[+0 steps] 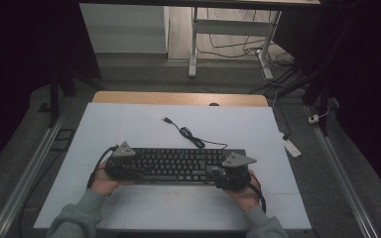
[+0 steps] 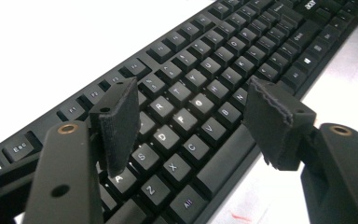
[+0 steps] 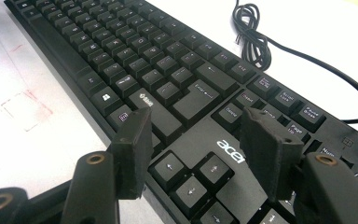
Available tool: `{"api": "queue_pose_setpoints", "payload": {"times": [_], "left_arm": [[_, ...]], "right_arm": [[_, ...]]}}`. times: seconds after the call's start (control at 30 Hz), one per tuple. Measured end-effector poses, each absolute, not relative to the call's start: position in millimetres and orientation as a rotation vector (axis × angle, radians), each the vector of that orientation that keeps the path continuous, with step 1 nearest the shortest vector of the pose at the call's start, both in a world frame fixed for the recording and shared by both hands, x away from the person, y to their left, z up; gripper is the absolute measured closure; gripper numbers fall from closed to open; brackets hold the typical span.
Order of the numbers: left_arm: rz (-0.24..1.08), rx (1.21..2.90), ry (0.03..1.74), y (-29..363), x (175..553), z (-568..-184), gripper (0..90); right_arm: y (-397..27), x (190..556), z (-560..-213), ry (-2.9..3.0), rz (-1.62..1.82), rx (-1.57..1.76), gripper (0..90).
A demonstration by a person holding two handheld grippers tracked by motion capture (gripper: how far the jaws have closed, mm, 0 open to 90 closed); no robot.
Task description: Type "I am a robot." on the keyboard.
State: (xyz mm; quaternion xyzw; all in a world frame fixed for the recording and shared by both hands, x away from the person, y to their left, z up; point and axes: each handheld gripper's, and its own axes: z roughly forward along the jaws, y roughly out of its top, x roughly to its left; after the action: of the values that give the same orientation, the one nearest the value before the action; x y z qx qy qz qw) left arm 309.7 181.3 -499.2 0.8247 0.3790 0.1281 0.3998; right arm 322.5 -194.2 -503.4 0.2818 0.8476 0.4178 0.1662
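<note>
Table, white top, wooden strip along the far edge, spread wide under it all

Keyboard, black, lying flat and lengthwise across the near half of the table, key rows facing up, logo above the arrow keys in the right gripper view

Cable, black, running off the keyboard's far edge, bunched in a loose knot just behind it, plug end lying bare on the white further back

Left hand-held gripper, over the keyboard's left end, gripped from below by the left hand; in the left gripper view, jaws apart and wide, poised above the letter keys, one pad hanging over the A and S area, the other out past the near edge by the space bar; nothing pinched between them; touching the keys or hovering just above, cannot tell

Right hand-held gripper, over the right end, right hand beneath it; in the right gripper view, jaws open, straddling the arrow-key block, one pad at the near edge, the other by the logo; nothing clamped

Faint red marks on the table just beside the keyboard's near edge
</note>
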Motion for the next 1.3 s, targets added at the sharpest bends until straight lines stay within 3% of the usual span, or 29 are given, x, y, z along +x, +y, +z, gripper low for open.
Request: {"api": "queue_pose_setpoints", "payload": {"times": [0.3, 0.83, 1.3], "left_arm": [[0.334, 2.070, 0.978, 180.5, 319.7, -498.7, 48.7], [0.304, 2.108, 1.036, 175.4, 337.7, -511.2, 86.6], [0.298, 2.144, 1.042, 167.2, 345.2, -519.1, 88.9]], "right_arm": [[-194.0, 322.4, -503.6, 2.414, 1.189, 0.804, 44.0], [-193.9, 322.5, -504.1, 2.417, 1.182, 0.801, 44.0], [-194.2, 322.4, -504.6, 2.421, 1.174, 0.806, 44.0]]}}
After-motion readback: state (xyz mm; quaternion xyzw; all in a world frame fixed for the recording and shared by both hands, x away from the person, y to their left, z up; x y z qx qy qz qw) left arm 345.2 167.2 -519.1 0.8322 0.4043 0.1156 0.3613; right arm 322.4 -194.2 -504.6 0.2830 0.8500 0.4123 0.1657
